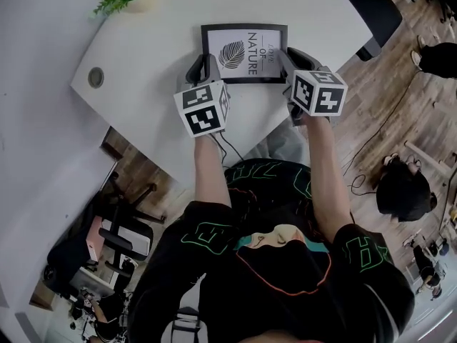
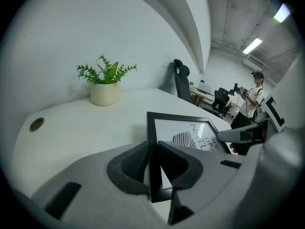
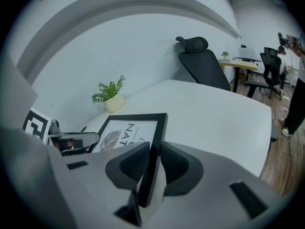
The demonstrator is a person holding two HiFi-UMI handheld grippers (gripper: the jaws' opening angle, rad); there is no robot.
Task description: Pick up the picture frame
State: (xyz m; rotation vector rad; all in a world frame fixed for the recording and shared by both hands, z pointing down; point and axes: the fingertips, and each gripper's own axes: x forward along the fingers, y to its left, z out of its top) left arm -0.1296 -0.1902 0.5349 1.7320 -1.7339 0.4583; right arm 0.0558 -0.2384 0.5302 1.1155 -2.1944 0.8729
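Head view: 2 hand-held grippers are on the job, one to each short side of the picture frame [image 1: 244, 52].

1. The left hand-held gripper [image 1: 202, 67] pinches the frame's left moulding. The left gripper view shows its jaws [image 2: 153, 162] pressed on the black bar, 1 dark pad on each face.
2. The right hand-held gripper [image 1: 289, 60] pinches the right moulding in the same way. In the right gripper view [image 3: 155, 162] the bar stands on edge between both pads.
3. Progress: the grasp is made on both sides. The frame [image 3: 127, 133] looks tilted, with its near corners raised off the worktop [image 1: 153, 45]. Whether its far edge is clear cannot be told. By my judgement the lift has begun and is not complete; what remains is to carry the frame fully free and level.
4. Materials, near items: the gripper bodies are matte grey moulded plastic with rounded shoulders, and the pads are dark and ribbed. The frame [image 2: 183, 136] is a flat rectangle with a square-section black border and glossy glazing that catches reflections. Behind the glazing is a white print with a leaf motif and lettering.
5. Beneath the frame, the worktop is smooth, white and matte, with a curved outline.
6. Left of the frame is a round cable port [image 1: 96, 77].
7. Beyond the frame on the left is a potted plant [image 2: 105, 82], green fronds in a cream rounded pot.
8. Farther off, past the frame, is a black high-backed office chair [image 3: 200, 61].
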